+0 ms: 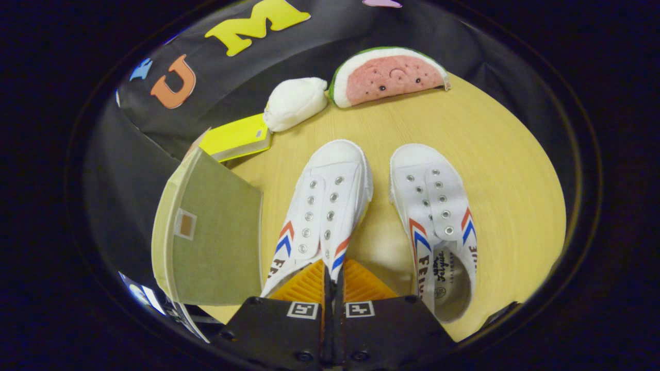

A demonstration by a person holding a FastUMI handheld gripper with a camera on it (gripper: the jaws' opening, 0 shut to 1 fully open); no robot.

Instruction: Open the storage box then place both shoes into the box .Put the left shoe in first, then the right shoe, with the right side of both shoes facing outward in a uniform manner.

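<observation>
- With the jaws pressed nearly together, your gripper (pixel 333 275) pinches the heel rim of the left shoe (pixel 322 211) at lower centre of the frame; only a thin slit shows between the two fingers, and the shoe's back edge sits in it.
- Left shoe: white canvas, metal eyelets, no laces, red and blue chevrons on its sides, toe pointing up toward the middle of the frame. You cannot tell whether it is lifted or resting on the worktop (pixel 505 154).
- Right shoe (pixel 435 226): same design, lying flat on the worktop just right of the left shoe, apart from it, toe up-frame, open heel at lower right beside your gripper, printed insole visible.
- Storage box (pixel 206 232): left of centre in the frame, just beside the left shoe. A pale translucent panel with a small brown square on it faces you, tilted; whether that is the door swung open, you cannot tell for sure.
- Yellow book (pixel 238 136): upper left, beyond the box, flat on the worktop.
- White plush lump (pixel 295 102): touching the book's far corner, upper centre.
- Watermelon slice plush (pixel 391 76): top centre-right, just beside the white plush, at the worktop's far edge against the black cloth wall (pixel 129 154).
</observation>
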